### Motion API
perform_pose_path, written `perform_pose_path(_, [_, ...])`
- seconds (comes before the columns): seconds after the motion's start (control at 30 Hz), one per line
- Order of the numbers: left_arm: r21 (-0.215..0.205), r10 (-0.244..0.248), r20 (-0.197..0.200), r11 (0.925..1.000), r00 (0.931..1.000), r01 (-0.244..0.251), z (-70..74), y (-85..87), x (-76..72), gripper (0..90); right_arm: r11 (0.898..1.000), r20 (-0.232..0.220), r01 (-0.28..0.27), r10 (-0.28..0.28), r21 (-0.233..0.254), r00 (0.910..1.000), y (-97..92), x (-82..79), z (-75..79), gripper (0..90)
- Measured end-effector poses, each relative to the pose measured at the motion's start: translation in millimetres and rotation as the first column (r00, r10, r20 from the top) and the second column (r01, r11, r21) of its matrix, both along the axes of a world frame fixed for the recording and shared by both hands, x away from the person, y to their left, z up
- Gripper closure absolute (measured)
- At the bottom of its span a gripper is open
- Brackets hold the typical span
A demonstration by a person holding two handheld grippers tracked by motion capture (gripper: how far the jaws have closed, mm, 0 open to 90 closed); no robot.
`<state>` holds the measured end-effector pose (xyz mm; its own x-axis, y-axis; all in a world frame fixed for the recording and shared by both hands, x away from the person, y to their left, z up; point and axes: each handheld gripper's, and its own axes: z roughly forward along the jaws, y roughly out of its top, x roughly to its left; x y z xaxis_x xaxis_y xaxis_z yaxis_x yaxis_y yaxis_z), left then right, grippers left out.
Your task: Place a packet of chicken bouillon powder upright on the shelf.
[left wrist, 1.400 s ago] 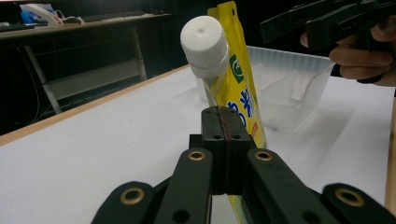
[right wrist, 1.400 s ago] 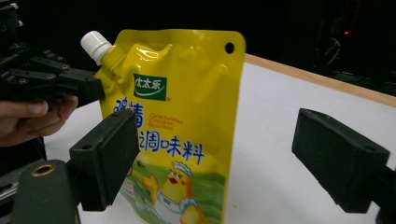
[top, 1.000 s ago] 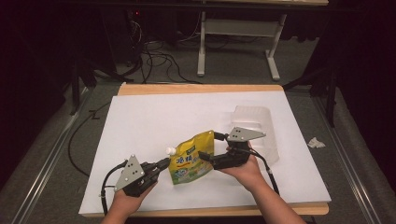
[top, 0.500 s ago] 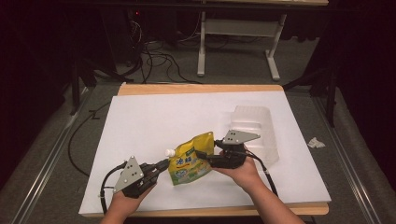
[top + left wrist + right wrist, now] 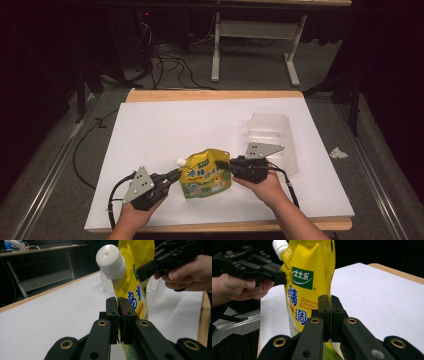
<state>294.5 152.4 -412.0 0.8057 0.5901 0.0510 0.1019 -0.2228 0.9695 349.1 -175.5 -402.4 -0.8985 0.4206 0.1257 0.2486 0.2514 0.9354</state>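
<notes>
Yellow pouch (image 5: 206, 174) stands upright, white cap (image 5: 179, 162) up-left, pinched between left gripper (image 5: 176, 174) and right gripper (image 5: 221, 164)

Glossy yellow pouch (image 5: 206, 174), smooth plastic cap (image 5: 111, 262)

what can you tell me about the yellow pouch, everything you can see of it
The yellow pouch is a soft, glossy stand-up bag with a white ribbed screw cap on a spout at one top corner. It carries a green logo patch, blue Chinese characters and the words "Granular Chicken Bouillon", partly hidden. It is held roughly upright over the white table cover, the left gripper clamped on one edge and the right gripper on the opposite edge.
</notes>
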Motion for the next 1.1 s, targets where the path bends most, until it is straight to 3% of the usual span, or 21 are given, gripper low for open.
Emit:
perform_pose_path(0.13, [0.004,0.017,-0.004,0.9999,0.9999,-0.017,-1.2,0.2,1.4,80.6,1.000,0.008,-0.018,0.018,-0.003,0.9998,-1.5,-2.2,0.6,90.0])
perform_pose_path(0.43, [-0.032,0.042,-0.046,0.9985,0.9981,-0.044,-1.0,8.6,6.4,54.5,0.999,0.000,-0.049,0.049,0.018,0.9988,-4.0,-5.4,0.4,90.0])
perform_pose_path(0.63, [-0.053,0.046,-0.073,0.9973,0.9963,-0.050,-1.1,18.9,9.1,48.7,0.999,-0.021,-0.035,0.036,0.025,0.9991,-4.9,-7.3,-0.1,90.0])
perform_pose_path(0.73, [-0.039,0.063,-0.075,0.9971,0.9952,-0.066,-1.5,23.8,10.4,46.7,0.999,-0.032,-0.027,0.028,0.029,0.9991,-6.3,-7.1,-1.1,90.0])
perform_pose_path(0.93, [-0.052,0.103,-0.081,0.9929,0.9914,-0.107,-3.1,35.4,14.1,45.6,0.999,-0.045,-0.028,0.030,0.046,0.9986,-8.1,-7.6,-2.5,90.0])
perform_pose_path(1.0, [-0.059,0.125,-0.084,0.9898,0.9886,-0.130,-4.4,40.2,15.8,45.2,0.998,-0.048,-0.029,0.032,0.051,0.9983,-8.2,-8.0,-2.7,90.0])
perform_pose_path(1.1, [-0.049,0.183,-0.104,0.9807,0.9775,-0.189,-11.0,48.3,21.3,43.8,0.997,-0.046,-0.038,0.041,0.060,0.9981,-7.5,-9.2,-2.2,90.0])
